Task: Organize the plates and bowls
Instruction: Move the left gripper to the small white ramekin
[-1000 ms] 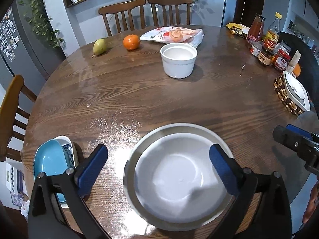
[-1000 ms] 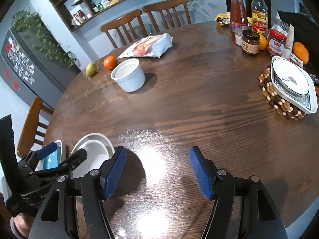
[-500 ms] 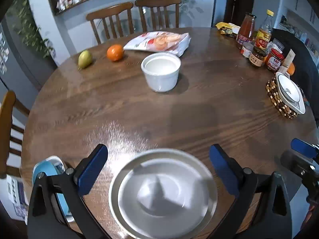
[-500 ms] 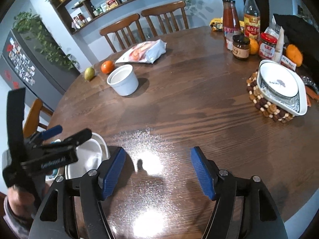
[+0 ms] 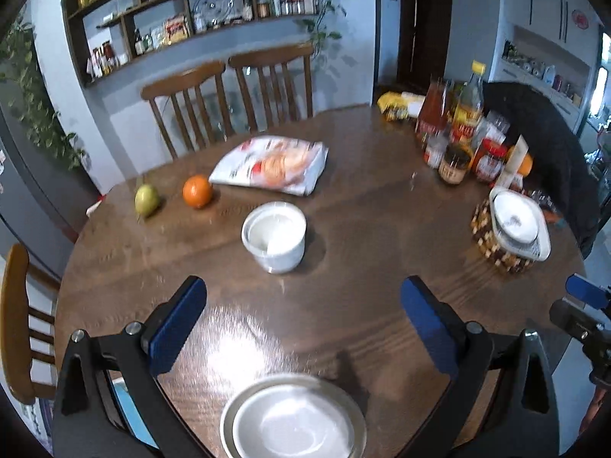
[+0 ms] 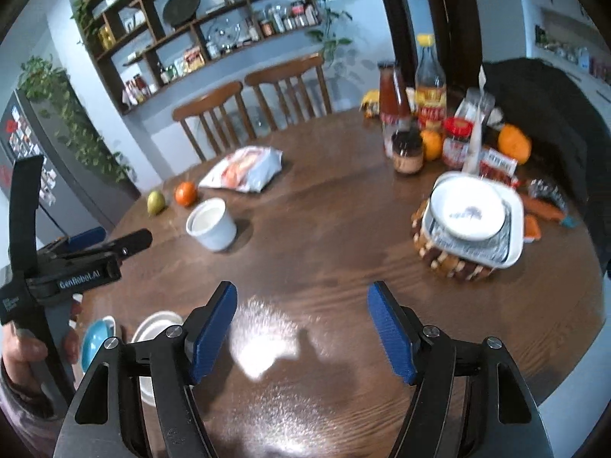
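Observation:
A white bowl on a metal plate (image 5: 292, 418) sits at the table's near edge, below my open, empty left gripper (image 5: 305, 320); it shows in the right wrist view (image 6: 152, 328) too. A blue dish (image 6: 95, 339) lies left of it. A white round bowl (image 5: 275, 234) stands mid-table, also in the right wrist view (image 6: 212, 223). A white dish stacked on a square dish (image 6: 473, 221) rests on a beaded trivet at the right, also in the left wrist view (image 5: 515, 225). My right gripper (image 6: 301, 328) is open and empty above the table.
An orange (image 5: 196, 191), a pear (image 5: 147, 200) and a snack bag (image 5: 273, 164) lie at the back. Bottles and jars (image 5: 458, 141) crowd the back right. Wooden chairs (image 5: 229, 95) stand behind the round wooden table (image 5: 362, 229).
My left gripper has risen and pulled back, so the bowl on the metal plate slid out from between its fingers to the frame's bottom. My right gripper has also lifted and tilted up.

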A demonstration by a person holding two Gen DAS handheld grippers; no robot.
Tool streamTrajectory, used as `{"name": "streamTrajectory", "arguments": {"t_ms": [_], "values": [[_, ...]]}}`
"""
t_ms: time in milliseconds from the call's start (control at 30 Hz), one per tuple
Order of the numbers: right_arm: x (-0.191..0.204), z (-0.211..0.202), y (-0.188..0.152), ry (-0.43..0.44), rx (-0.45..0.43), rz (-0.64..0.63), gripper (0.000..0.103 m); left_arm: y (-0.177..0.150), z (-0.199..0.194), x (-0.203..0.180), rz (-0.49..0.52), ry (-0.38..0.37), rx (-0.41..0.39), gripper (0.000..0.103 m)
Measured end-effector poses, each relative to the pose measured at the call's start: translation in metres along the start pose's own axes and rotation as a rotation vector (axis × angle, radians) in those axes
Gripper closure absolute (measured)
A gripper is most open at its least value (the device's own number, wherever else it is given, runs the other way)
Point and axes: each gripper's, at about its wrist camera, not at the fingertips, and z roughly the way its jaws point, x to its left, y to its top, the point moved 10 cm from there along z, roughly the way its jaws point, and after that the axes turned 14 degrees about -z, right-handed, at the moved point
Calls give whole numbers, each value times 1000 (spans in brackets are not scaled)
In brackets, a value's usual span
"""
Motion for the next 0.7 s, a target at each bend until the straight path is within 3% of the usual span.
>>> {"name": "streamTrajectory", "arguments": {"t_ms": [267,467,700], "values": [[-1,-8,31,-1,-42,-35,31,36,-16,-10,37,2,-85,1],[5,7,55,29,-39,-64,31,54,-20,-1,-7,6,-112,1],[18,35,88,71,-29,-129,31,80,-20,28,-48,95,-147,1]]}}
